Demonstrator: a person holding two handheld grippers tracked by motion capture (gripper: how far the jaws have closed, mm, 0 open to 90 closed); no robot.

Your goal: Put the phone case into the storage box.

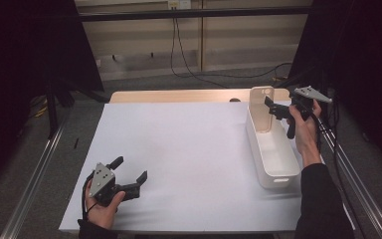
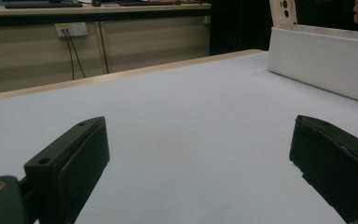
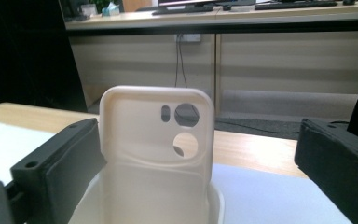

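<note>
Your right tool [image 1: 278, 110] stands with its jaws spread wide at the far end of the white bin [image 1: 283, 167], and the cream phone case [image 3: 157, 140] sits upright between them without either pad pressing on it. In the right gripper view the case stands just ahead of the tool, nearer the left jaw, with its lower part down inside the bin and its camera cut-outs toward the top. It seems to lean against the bin's far end wall, though exactly how it rests is hard to tell. This reads as the release step: the case looks placed in the bin and the tool is free of it. Your next move, as I judge it, calls for drawing the right tool straight back and up, away from the case, keeping both jaws clear of its edges so you do not tip it over or drag it out. Mind the left jaw especially, since it stands just beside the case's edge. Your left tool [image 1: 129, 177] rests low over the table [image 1: 179, 149], well apart from the bin, its jaws also spread with nothing between them. The bare white surface lies ahead of it, and the bin's long wall is off to its right.
</note>
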